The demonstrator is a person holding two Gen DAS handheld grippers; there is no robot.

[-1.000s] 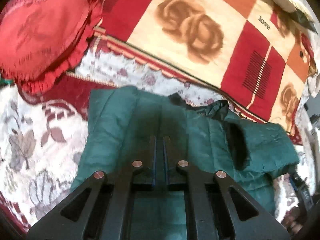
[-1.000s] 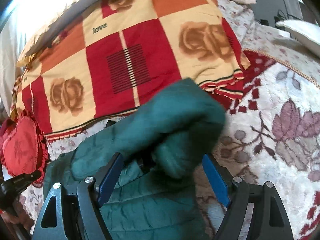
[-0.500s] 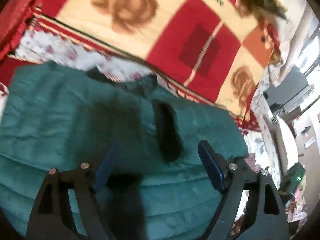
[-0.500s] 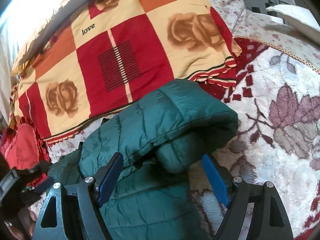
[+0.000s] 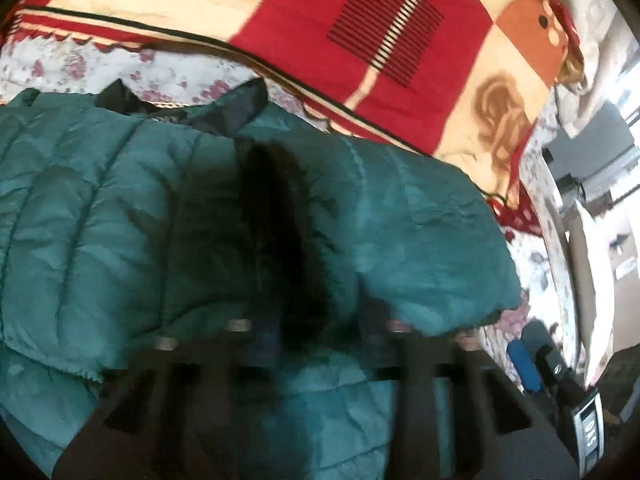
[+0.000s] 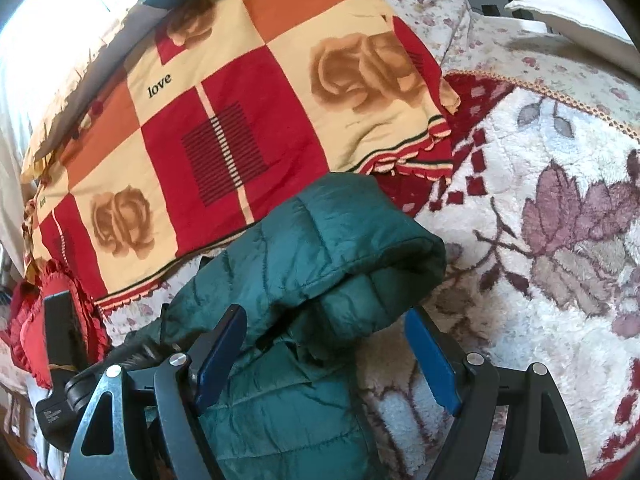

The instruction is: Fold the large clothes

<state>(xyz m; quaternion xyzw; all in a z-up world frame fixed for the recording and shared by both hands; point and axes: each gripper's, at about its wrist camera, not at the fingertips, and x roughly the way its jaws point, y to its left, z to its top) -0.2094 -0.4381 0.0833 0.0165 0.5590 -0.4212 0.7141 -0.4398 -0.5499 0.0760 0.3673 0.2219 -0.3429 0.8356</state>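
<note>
A dark green quilted jacket (image 5: 120,220) lies on the bed, its sleeve folded over the body with a black fur strip (image 5: 276,232) down the middle. It also shows in the right wrist view (image 6: 312,248). My left gripper (image 5: 320,332) is blurred and low over the jacket; its jaws look spread apart with nothing between them. My right gripper (image 6: 328,356) is open, its blue pads (image 6: 430,360) on either side of the folded sleeve end without pinching it.
A red, cream and orange rose-patterned blanket (image 6: 224,120) lies beyond the jacket. A white floral fleece spread (image 6: 560,220) covers the bed to the right. A red frilled cushion (image 6: 28,320) sits far left. A white pillow (image 6: 568,12) lies at the back right.
My left gripper went from shut to open and swung right over the jacket. My right gripper stayed open; the sleeve it dropped has settled flat on the jacket.
</note>
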